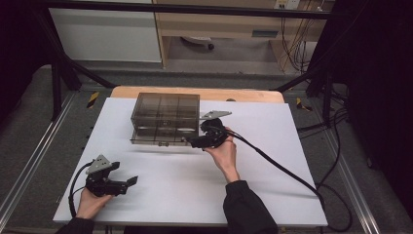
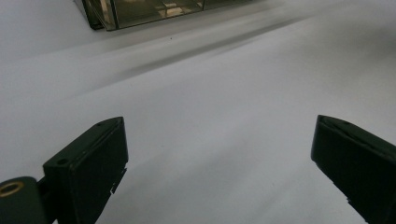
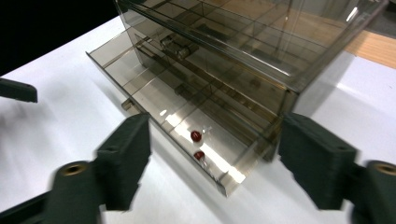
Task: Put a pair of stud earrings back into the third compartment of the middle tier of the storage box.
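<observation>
While the smoky clear drawer cabinet sits at the far middle of the white tabletop, its lower drawer pulled out with two red beads inside, we see our right tongs spread at its near right corner. Our left tongs, spread too, rest well apart near the front-left edge over bare surface.

Lab recording bay. I work at a white table over a wooden top, set inside a black metal frame with aluminium floor rails. Loose cables trail right; bundled wiring hangs at far shelving.
</observation>
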A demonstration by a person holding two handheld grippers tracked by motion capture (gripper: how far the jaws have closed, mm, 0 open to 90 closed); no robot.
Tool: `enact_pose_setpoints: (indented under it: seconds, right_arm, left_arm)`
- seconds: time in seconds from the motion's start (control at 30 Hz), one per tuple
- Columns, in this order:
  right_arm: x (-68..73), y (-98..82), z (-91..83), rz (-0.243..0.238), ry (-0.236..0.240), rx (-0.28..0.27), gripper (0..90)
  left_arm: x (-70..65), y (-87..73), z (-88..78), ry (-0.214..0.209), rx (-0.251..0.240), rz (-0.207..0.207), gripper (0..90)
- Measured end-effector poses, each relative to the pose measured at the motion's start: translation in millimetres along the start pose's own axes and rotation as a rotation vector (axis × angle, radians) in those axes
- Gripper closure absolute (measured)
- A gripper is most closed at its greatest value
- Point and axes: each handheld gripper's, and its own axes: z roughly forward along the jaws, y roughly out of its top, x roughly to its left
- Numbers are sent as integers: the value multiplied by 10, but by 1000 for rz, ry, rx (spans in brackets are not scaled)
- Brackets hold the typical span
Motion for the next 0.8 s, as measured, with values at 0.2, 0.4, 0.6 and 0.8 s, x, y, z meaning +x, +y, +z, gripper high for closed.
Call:
enact_pose_setpoints:
  seconds: [0.2,0.4,0.6,0.8]
  right_arm:
    - [-70,-93,-214,15,-10,-1,95]
    - [-154,-196,-435,25,-29,-14,28]
    - [-251,-340,-653,39,-32,-30,10]
    - [-375,-567,-829,46,-26,-48,8]
  left_arm:
    - [-3,1,1,0,1,2,34]
    - [-3,1,2,0,4,4,34]
    - [-6,1,4,2,7,4,34]
    - [-10,0,8,3,10,8,34]
